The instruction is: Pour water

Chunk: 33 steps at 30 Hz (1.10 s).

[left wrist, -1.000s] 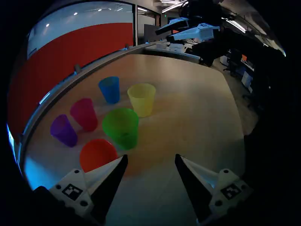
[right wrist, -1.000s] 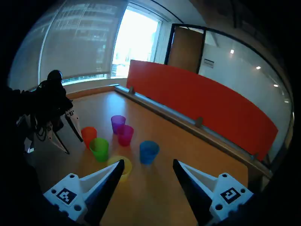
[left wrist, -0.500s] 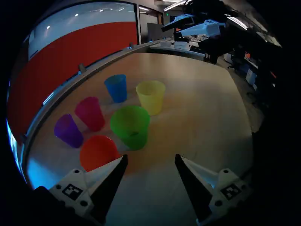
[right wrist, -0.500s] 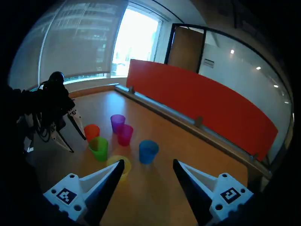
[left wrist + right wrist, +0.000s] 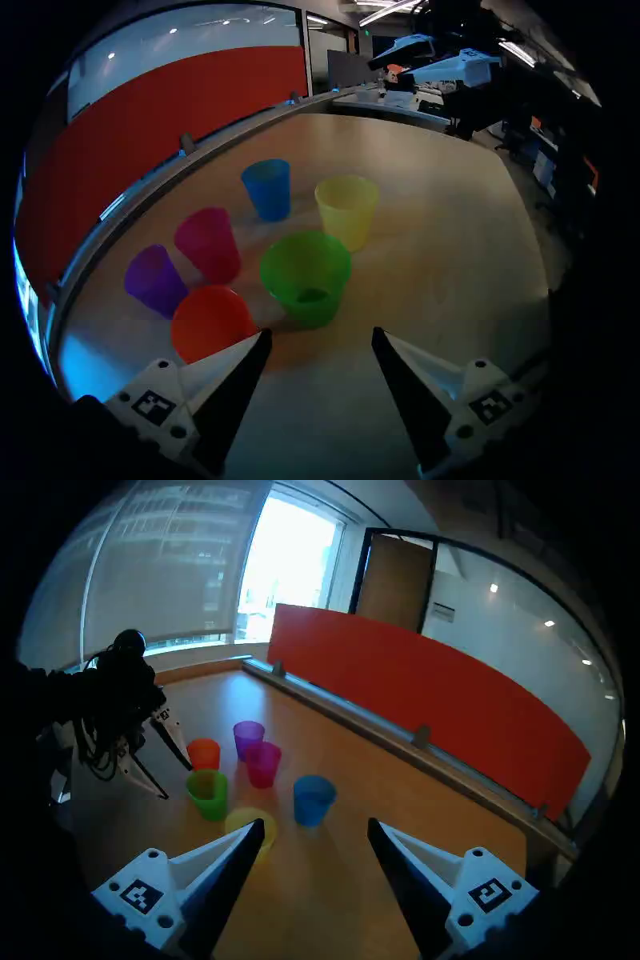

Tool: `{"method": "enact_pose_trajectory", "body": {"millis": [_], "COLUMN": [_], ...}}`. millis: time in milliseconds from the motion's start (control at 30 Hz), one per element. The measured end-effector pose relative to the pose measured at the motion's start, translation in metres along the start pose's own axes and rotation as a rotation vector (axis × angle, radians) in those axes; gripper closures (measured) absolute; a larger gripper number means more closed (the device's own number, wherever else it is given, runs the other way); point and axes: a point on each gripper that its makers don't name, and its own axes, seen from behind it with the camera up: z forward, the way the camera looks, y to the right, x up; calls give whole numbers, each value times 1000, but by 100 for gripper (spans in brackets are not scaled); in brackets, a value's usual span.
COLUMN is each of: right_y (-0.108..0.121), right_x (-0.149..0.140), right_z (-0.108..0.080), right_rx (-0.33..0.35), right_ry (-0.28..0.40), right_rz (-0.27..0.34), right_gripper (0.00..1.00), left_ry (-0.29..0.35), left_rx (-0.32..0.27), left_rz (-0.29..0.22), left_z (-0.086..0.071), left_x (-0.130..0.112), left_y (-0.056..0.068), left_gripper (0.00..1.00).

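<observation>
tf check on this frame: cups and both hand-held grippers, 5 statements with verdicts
1. The left hand-held gripper is shut on the green cup. False: its fingers are apart and the cup stands beyond them, untouched.
2. The yellow cup stands next to the green cup on the table. True.
3. The blue cup lies on its side. False: it stands upright.
4. The right hand-held gripper is open and holds nothing. True.
5. The purple cup is stacked inside the pink cup. False: each stands on the table on its own, side by side.
</observation>
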Motion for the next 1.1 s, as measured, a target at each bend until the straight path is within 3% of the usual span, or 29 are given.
{"method": "enact_pose_trajectory", "body": {"millis": [567, 1100], "right_y": [1, -1], "right_x": [-2, -3], "right_z": [1, 1], "right_rx": [-4, -1], "right_ry": [-14, -17], "right_rz": [-7, -16], "right_gripper": [0, 0], "left_ry": [17, 0], "left_rx": [14, -19], "left_rz": [-14, -22], "left_z": [7, 14], "left_x": [8, 14], "left_y": [-17, -11], "left_gripper": [7, 7]}}
